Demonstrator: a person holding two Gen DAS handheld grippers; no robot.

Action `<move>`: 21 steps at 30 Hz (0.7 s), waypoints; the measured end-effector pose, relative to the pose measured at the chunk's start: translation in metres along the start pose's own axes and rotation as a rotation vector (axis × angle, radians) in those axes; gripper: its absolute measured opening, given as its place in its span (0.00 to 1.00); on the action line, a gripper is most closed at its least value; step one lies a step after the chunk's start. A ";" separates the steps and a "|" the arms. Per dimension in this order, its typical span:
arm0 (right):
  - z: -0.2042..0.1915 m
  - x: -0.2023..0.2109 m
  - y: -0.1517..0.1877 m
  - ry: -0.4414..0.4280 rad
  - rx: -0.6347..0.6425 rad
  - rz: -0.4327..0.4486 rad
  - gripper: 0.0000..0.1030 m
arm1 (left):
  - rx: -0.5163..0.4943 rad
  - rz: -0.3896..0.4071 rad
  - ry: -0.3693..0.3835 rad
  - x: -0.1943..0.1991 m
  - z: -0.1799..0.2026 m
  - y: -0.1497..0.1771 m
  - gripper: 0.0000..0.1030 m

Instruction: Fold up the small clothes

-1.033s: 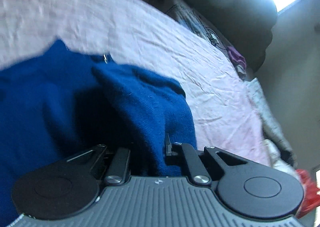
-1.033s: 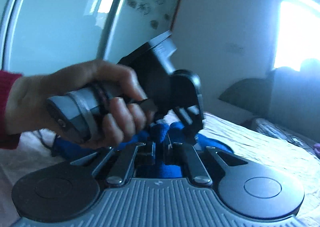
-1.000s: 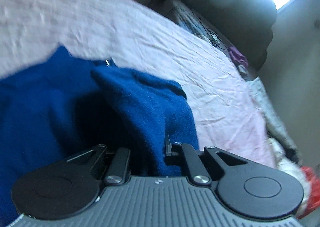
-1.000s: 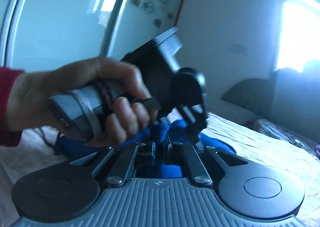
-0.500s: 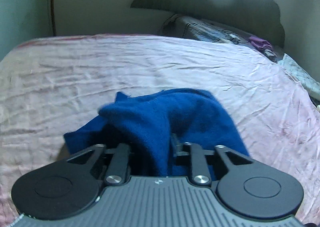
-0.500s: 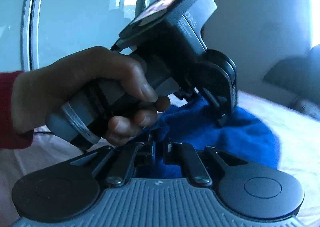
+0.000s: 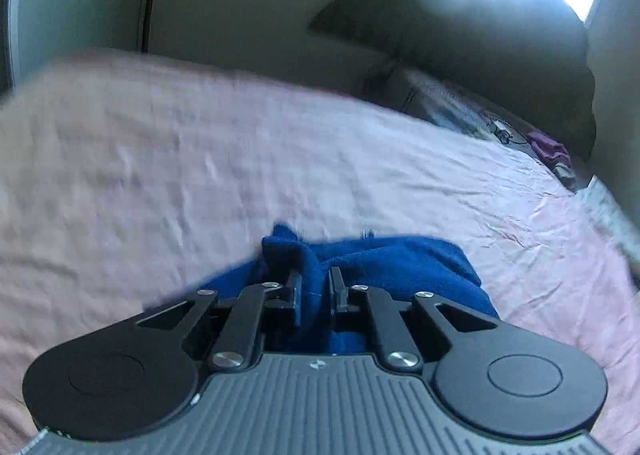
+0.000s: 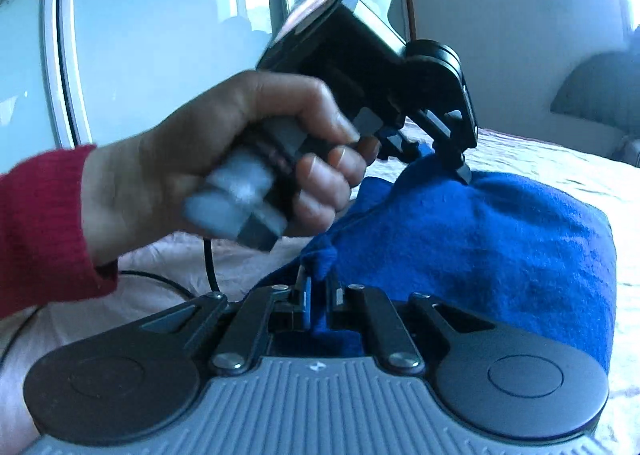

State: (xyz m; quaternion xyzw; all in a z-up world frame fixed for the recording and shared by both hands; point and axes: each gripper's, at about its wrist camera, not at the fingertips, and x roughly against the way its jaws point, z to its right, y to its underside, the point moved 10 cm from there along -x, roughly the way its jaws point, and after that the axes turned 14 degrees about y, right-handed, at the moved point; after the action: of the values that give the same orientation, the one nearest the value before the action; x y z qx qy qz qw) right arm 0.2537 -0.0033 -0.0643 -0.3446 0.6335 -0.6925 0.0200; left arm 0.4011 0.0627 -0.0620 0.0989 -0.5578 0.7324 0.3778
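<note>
A dark blue fleece garment lies bunched on the pink bedsheet. My left gripper has a fold of it between its pads, and its jaws are closing on that fold. In the right wrist view a hand in a red sleeve holds that left gripper, whose fingertips dig into the top of the blue garment. My right gripper is shut on a bunched edge of the same garment, close to the camera.
A dark headboard and patterned pillows stand at the bed's far end, with purple cloth beside them. A flowered glass wardrobe door is behind the hand. A black cable trails over the sheet.
The left gripper let go of the cloth for a moment, swung round toward the headboard and closed on a fold again. The right view turned, and the garment now fills its right side.
</note>
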 end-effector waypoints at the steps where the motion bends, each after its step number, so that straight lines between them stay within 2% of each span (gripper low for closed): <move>1: 0.001 0.001 -0.004 -0.009 -0.010 0.006 0.06 | -0.035 0.031 -0.016 0.007 0.004 -0.002 0.14; 3: -0.002 0.005 -0.009 -0.032 -0.030 0.021 0.06 | -0.084 0.069 -0.055 0.019 0.007 -0.006 0.13; 4: -0.004 0.005 -0.011 -0.046 -0.040 0.020 0.06 | -0.108 0.075 -0.100 0.022 0.004 -0.006 0.09; 5: -0.005 0.003 -0.009 -0.058 -0.046 0.011 0.06 | -0.149 0.082 -0.176 0.024 0.000 -0.006 0.04; 6: -0.005 -0.001 -0.006 -0.072 -0.049 -0.002 0.06 | -0.210 0.088 -0.269 0.025 -0.005 -0.005 0.05; 7: -0.009 0.000 0.001 -0.076 -0.044 -0.015 0.06 | -0.258 0.077 -0.318 0.022 -0.009 -0.002 0.10; 8: -0.010 -0.006 0.006 -0.074 -0.026 -0.035 0.06 | -0.278 0.042 -0.347 0.018 -0.015 0.003 0.21; 9: -0.016 -0.005 0.016 -0.066 -0.001 -0.062 0.08 | -0.278 0.000 -0.351 0.015 -0.020 0.007 0.24; 10: -0.016 -0.008 0.019 -0.067 0.008 -0.078 0.09 | -0.265 -0.035 -0.353 0.013 -0.026 0.011 0.32; 11: -0.015 -0.007 0.018 -0.067 0.007 -0.071 0.09 | -0.246 -0.049 -0.362 0.014 -0.032 0.013 0.36; 12: -0.013 -0.004 0.016 -0.070 0.000 -0.058 0.09 | -0.228 -0.046 -0.383 0.018 -0.038 0.014 0.47; 13: -0.011 -0.003 0.016 -0.078 -0.010 -0.055 0.16 | -0.216 -0.039 -0.402 0.023 -0.043 0.013 0.58; 14: -0.008 -0.002 0.016 -0.090 -0.025 -0.060 0.28 | -0.205 -0.034 -0.418 0.028 -0.047 0.013 0.64; 15: -0.009 0.002 0.016 -0.094 -0.034 -0.066 0.35 | -0.195 -0.034 -0.428 0.033 -0.051 0.014 0.74; 16: -0.007 0.003 0.015 -0.107 -0.037 -0.070 0.50 | -0.183 -0.029 -0.432 0.038 -0.053 0.014 0.78; 17: -0.006 0.009 0.015 -0.126 -0.030 -0.069 0.57 | -0.173 -0.024 -0.433 0.043 -0.055 0.015 0.79; 19: -0.008 0.027 0.004 -0.177 -0.008 -0.023 0.57 | -0.160 -0.028 -0.433 0.051 -0.059 0.019 0.83; 21: 0.002 0.043 -0.010 -0.186 -0.020 0.031 0.57 | -0.147 -0.024 -0.443 0.060 -0.060 0.024 0.87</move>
State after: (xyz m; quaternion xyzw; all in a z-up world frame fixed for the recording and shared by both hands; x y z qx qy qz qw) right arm 0.2259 -0.0227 -0.0363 -0.3979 0.6410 -0.6507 0.0859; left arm 0.3597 0.1405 -0.0670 0.2362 -0.6779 0.6454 0.2610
